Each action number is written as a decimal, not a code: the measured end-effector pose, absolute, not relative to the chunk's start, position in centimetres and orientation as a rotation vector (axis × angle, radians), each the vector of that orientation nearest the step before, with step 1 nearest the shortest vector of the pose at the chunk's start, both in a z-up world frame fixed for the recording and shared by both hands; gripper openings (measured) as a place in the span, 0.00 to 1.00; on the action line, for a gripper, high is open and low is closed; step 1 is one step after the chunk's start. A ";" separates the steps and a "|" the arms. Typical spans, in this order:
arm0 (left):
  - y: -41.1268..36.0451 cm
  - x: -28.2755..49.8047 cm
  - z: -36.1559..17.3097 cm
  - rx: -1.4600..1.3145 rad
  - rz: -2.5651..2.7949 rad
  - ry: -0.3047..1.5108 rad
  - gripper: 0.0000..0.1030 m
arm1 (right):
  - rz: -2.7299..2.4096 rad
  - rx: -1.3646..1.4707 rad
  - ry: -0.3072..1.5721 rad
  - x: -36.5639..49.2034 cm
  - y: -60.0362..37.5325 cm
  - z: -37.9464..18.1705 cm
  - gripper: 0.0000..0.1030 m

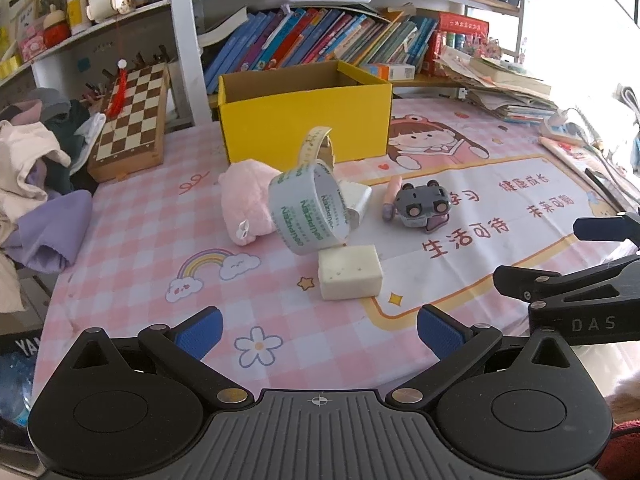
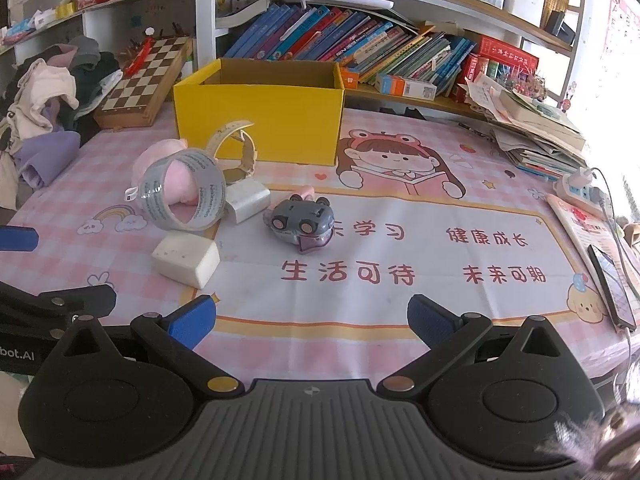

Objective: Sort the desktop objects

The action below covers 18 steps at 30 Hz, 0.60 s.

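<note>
An open yellow box (image 1: 304,128) (image 2: 260,120) stands at the back of the pink desk mat. In front of it lie a pink plush (image 1: 244,204) (image 2: 160,160), a clear tape roll (image 1: 308,212) (image 2: 184,196) tilted on edge, a white charger block (image 1: 358,198) (image 2: 248,200), a cream eraser block (image 1: 350,272) (image 2: 186,260), an overturned grey toy car (image 1: 424,204) (image 2: 300,222), a pink pen (image 1: 390,196) and a curved paper strip (image 1: 316,144) (image 2: 232,144). My left gripper (image 1: 318,334) is open and empty, just short of the eraser. My right gripper (image 2: 312,320) is open and empty, short of the car.
A chessboard box (image 1: 132,120) (image 2: 148,80) and a clothes pile (image 1: 36,168) (image 2: 44,112) lie at the left. Books fill the shelf (image 1: 320,40) behind. Stacked papers (image 2: 536,132), a power strip (image 2: 580,188) and a phone (image 2: 612,284) lie at the right.
</note>
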<state>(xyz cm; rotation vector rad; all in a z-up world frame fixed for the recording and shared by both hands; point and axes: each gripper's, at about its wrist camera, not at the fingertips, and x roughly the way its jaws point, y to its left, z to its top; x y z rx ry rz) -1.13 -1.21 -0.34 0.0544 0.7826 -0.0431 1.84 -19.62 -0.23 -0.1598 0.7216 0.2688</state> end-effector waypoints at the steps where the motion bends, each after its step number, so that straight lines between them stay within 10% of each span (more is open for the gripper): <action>1: -1.3 -1.2 -0.3 0.058 -0.048 0.778 1.00 | 0.273 -0.159 0.719 1.8 -19.7 -0.2 1.00; 18: -0.4 -1.0 -0.1 0.021 -0.082 0.756 1.00 | 0.271 -0.170 0.717 2.0 -19.0 0.1 1.00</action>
